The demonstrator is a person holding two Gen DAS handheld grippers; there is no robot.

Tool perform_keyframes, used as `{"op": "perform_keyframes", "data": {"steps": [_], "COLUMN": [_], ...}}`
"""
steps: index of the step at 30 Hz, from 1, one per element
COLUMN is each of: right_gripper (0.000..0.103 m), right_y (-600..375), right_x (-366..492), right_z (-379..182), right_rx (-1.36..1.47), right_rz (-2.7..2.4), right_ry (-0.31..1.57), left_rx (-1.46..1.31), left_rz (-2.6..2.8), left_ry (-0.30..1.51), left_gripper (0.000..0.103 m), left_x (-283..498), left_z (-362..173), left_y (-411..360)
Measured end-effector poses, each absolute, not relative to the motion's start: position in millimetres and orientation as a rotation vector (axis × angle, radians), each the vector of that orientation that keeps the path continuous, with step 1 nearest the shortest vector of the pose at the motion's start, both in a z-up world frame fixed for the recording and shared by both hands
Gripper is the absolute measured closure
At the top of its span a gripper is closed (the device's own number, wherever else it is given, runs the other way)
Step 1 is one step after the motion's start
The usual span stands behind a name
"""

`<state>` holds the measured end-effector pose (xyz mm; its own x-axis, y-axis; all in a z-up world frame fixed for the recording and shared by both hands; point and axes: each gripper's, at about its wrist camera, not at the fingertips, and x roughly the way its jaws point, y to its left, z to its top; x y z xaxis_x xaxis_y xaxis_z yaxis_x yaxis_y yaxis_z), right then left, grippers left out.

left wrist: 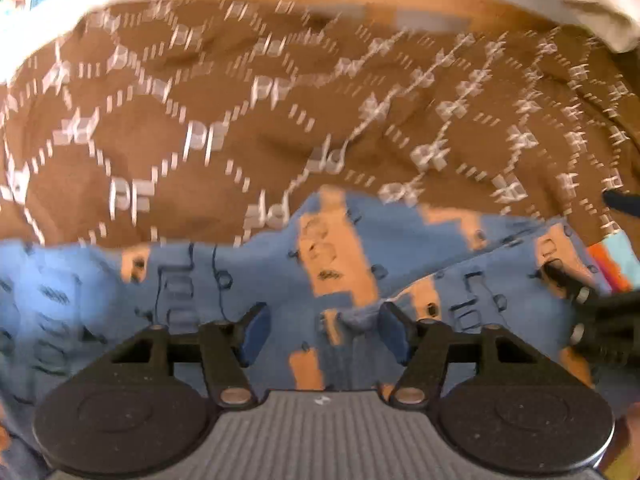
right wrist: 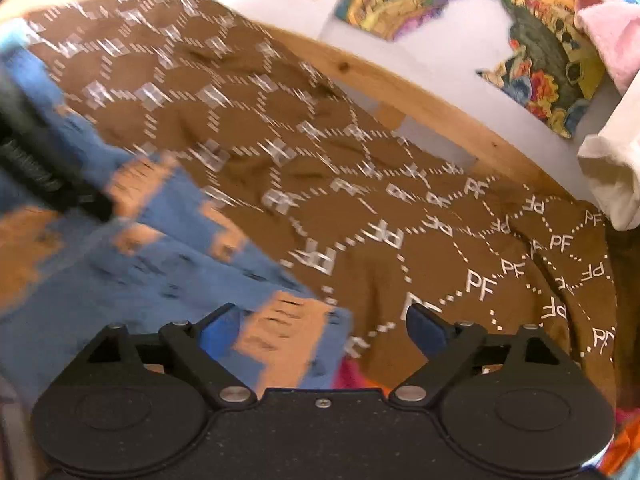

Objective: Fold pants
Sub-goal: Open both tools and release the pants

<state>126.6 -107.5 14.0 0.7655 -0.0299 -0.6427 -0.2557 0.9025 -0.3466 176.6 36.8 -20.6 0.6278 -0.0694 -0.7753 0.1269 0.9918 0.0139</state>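
Note:
The pants (left wrist: 256,272) are blue with orange patches and dark print. They lie on a brown bedspread (left wrist: 240,120) with a white "PF" hexagon pattern. My left gripper (left wrist: 324,330) is open just above the pants, with a raised fold of blue cloth between its blue pads. In the right wrist view the pants (right wrist: 132,264) fill the lower left. My right gripper (right wrist: 316,326) is open over the pants' right edge, with nothing held. The other gripper's black body (right wrist: 36,152) shows at the left edge. Both views are blurred by motion.
A wooden bed frame (right wrist: 400,88) runs behind the bedspread (right wrist: 360,208). A colourful printed cloth (right wrist: 532,40), a pink cloth (right wrist: 612,28) and a white cloth (right wrist: 612,176) lie at the far right. Bright orange and pink fabric (right wrist: 352,374) shows under the pants' edge.

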Motion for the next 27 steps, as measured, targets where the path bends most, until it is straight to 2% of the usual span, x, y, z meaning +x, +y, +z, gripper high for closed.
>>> {"op": "perform_keyframes", "data": {"steps": [3, 7, 12, 18, 24, 27], "right_gripper": [0.004, 0.011, 0.005, 0.001, 0.001, 0.001], "right_y": [-132, -151, -130, -104, -121, -124], "right_x": [144, 133, 78, 39, 36, 31], "right_z": [3, 25, 57, 24, 35, 47], "right_rx": [-0.405, -0.334, -0.308, -0.565, -0.474, -0.403], "right_rz": [0.075, 0.028, 0.217, 0.279, 0.242, 0.262], "right_ry": [0.735, 0.729, 0.677, 0.679, 0.667, 0.592], "left_rx": [0.053, 0.06, 0.069, 0.112, 0.09, 0.095], "left_rz": [-0.12, -0.062, -0.083, -0.016, 0.009, -0.028], "left_ry": [0.872, 0.877, 0.827, 0.874, 0.909, 0.837], "left_gripper": [0.033, 0.031, 0.024, 0.022, 0.022, 0.023], "left_x": [172, 150, 103, 81, 81, 64], "left_z": [-22, -6, 6, -23, -11, 7], "left_y": [46, 51, 46, 38, 40, 45]}}
